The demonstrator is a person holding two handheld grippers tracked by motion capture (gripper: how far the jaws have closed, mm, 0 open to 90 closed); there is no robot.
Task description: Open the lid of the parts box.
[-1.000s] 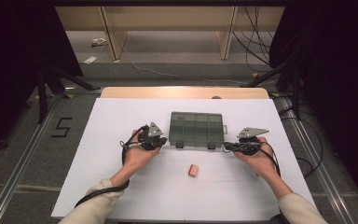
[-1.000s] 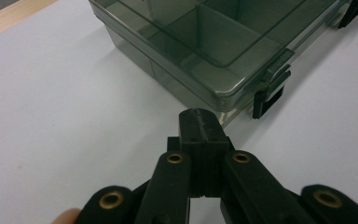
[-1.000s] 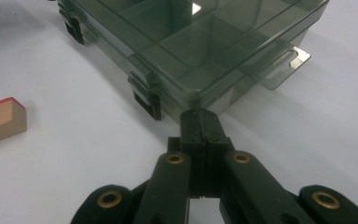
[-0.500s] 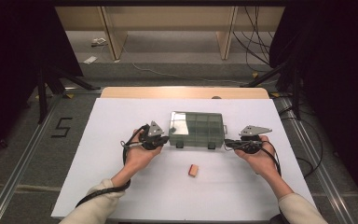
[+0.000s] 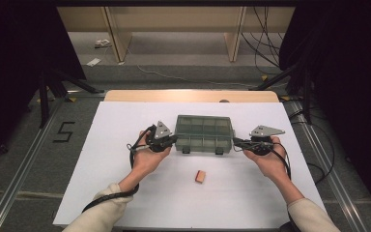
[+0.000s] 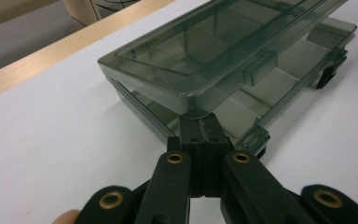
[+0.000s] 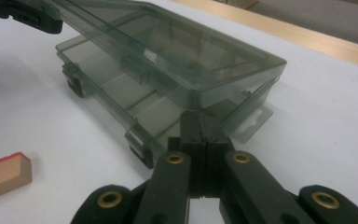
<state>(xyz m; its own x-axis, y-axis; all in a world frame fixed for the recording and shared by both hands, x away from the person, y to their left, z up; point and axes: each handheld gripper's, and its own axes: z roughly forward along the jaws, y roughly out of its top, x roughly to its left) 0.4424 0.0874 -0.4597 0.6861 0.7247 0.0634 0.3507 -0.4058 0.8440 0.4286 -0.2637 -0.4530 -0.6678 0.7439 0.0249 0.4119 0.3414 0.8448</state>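
A smoky translucent compartment box (image 5: 204, 133) sits mid-table on the white sheet. Its lid (image 6: 214, 46) stands tilted up off the base (image 6: 284, 88), with a gap along the front edge. My left gripper (image 5: 174, 140) is shut, its tips (image 6: 199, 122) wedged under the lid's left end. At the other end my right gripper (image 5: 235, 142) is likewise shut, tips (image 7: 199, 119) tucked under the lid's corner. The lid (image 7: 168, 37) rests on both pairs of tips. In the right gripper view the left gripper (image 7: 28, 16) shows at the top left.
A small wooden block (image 5: 200, 177) with a red edge lies in front of the box, also seen as the block (image 7: 2, 175) at lower left. The white sheet (image 5: 125, 116) covers the table; a wooden strip (image 5: 188, 95) runs along its far edge.
The box's lid has risen at its front edge from lying flat to standing partly open. Both hands have barely shifted.
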